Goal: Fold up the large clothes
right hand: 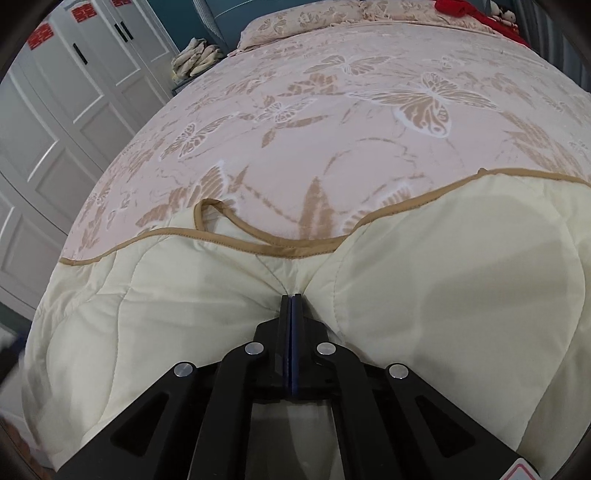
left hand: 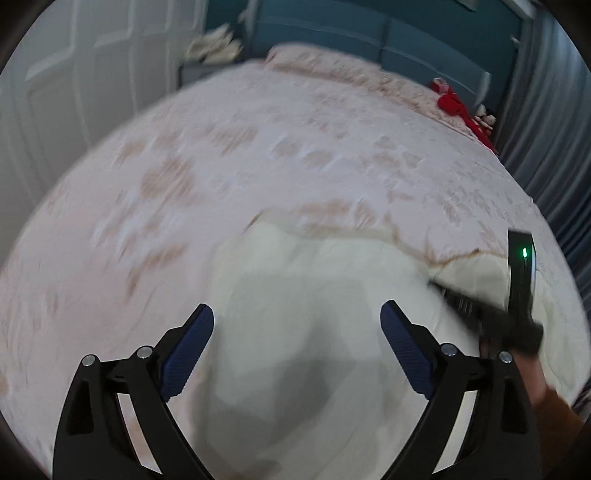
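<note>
My right gripper (right hand: pixel 291 295) is clamped tight on the cream quilt (right hand: pixel 424 295), fingers pressed flat together with a pinch of fabric puckering just ahead of the tips. My left gripper (left hand: pixel 297 325) hangs wide open over the same quilt, blue pads (left hand: pixel 188 354) spread apart with nothing between them, the cream fabric below blurred with motion.

The quilt lies across the near end of the bed (right hand: pixel 332 110), on top of the pink butterfly bedspread. Its long axis runs side to side, from the bed's left edge toward its right. The tan-bound hem (right hand: pixel 177 233) faces the headboard end, wavy rather than straight, with one loop of binding flipped up near the left and dipping down toward my closed fingers in the middle.

In the left wrist view my right gripper shows at the right, a green light on its body, reaching in low at the quilt's right part near the hem.

Beyond the hem the bedspread runs bare up to the pillow (right hand: pixel 295 22) at the headboard end. Red cloth (right hand: pixel 480 16) sits at the far right corner. White wardrobe doors (right hand: pixel 74 92) stand along the bed's left side.
</note>
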Available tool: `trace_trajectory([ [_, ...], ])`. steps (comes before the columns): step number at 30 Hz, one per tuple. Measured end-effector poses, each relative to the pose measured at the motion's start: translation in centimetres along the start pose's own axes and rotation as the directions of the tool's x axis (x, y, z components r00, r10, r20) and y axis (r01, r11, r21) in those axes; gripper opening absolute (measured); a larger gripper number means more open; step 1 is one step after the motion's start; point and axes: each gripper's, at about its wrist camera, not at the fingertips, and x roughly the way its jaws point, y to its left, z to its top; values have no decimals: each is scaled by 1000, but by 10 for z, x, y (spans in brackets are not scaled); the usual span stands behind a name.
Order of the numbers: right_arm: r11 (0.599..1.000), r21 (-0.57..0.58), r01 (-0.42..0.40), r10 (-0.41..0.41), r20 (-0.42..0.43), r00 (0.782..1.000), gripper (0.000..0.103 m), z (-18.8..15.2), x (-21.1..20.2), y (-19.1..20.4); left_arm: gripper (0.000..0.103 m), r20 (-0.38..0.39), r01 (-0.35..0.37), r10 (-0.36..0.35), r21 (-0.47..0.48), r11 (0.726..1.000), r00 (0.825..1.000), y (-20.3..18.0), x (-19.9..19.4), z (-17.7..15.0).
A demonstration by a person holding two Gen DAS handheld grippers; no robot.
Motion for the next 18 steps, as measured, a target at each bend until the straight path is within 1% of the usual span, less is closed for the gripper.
trace_trajectory([
  [1,1000,-3,6,-6,-3,1000,0,1,0,1,89,-29,19,-20,-58,998,999,16,-3,-8],
  [2,1000,-4,11,-11,-8,1000,0,3,0,2,90,-49,53,-60,-140,989,997,36,-7,-20],
  [4,1000,8,7,-6,-22,1000,0,6,-1,2,90,-70,62,-82,-253,966,994,60,-9,-38],
  [5,1000,24,-4,5,-31,1000,0,9,-4,0,90,-78,70,-98,-300,951,992,70,-8,-45],
  [7,995,97,-18,21,-28,999,0,14,-21,-5,90,-92,100,-142,-359,928,986,78,-1,-56],
  [8,991,136,-3,3,-1,1000,2,13,-40,-7,90,-102,104,-153,-376,921,983,79,3,-60],
  [9,989,147,-8,5,22,1000,4,11,-55,-7,90,-97,111,-158,-377,920,983,78,6,-62],
  [11,989,136,-55,45,71,996,4,-4,-102,-5,91,-90,104,-144,-354,929,985,70,9,-62],
  [12,989,133,-64,53,84,995,4,-17,-124,-6,91,-90,110,-150,-344,932,985,67,10,-61],
  [13,989,133,-71,60,85,995,5,-28,-138,-7,90,-96,131,-171,-331,935,981,61,13,-60],
  [14,988,135,-80,70,78,995,5,-42,-151,-8,89,-110,128,-172,-322,938,979,53,16,-59],
  [15,987,135,-86,78,66,995,5,-57,-161,-8,89,-110,109,-150,-311,944,982,50,17,-58],
  [16,987,127,-95,89,52,995,5,-78,-172,-6,87,-107,99,-137,-300,949,985,46,16,-57],
  [17,989,113,-96,93,37,995,5,-91,-176,-3,78,-109,98,-137,-301,949,985,45,14,-57],
  [18,992,85,-89,88,13,996,5,-106,-178,1,67,-108,110,-150,-314,943,983,45,10,-58],
])
